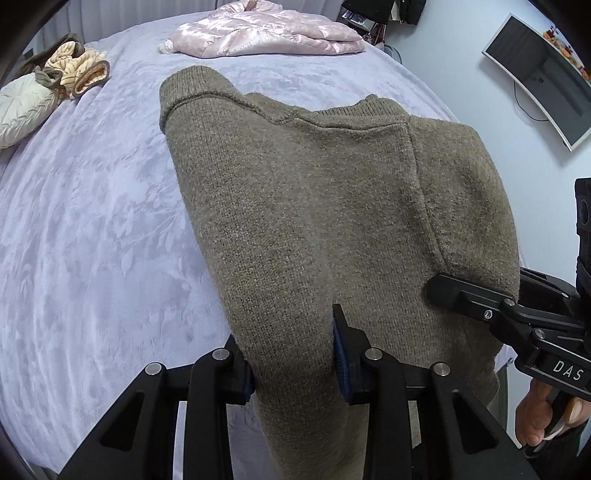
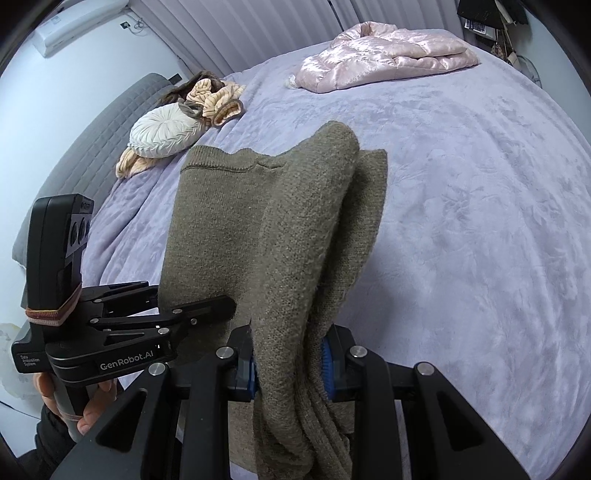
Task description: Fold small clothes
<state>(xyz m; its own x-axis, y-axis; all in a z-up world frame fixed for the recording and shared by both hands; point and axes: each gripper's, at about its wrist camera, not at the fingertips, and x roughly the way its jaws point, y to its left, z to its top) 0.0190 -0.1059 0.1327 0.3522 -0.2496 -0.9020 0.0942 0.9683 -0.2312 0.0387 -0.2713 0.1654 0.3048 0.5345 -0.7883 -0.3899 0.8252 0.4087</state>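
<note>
Knit sweater (image 1: 314, 206): olive-brown wool, lifted above the lavender bed (image 1: 92, 240), with its far end toward 12 o'clock in both views; whether that end touches the bed I cannot tell.
Left gripper (image 1: 295, 358): jaws closed on one thickness of the near edge, at 6 o'clock in its own view.
Right gripper (image 2: 290, 363): jaws closed on a thick bunch of several layers, also at 6 o'clock.
Risk, slipping: the right bunch is bulky, so an inner layer may slide out and drop.
Risk, crooked fold: the two grips are uneven, so the edges may not meet.
Risk, stretching: pulling the hands apart could deform the knit.
Other things: pink jacket (image 1: 266, 33) at 12 o'clock, far away; round cushion (image 1: 22, 107) at 10 o'clock.
</note>
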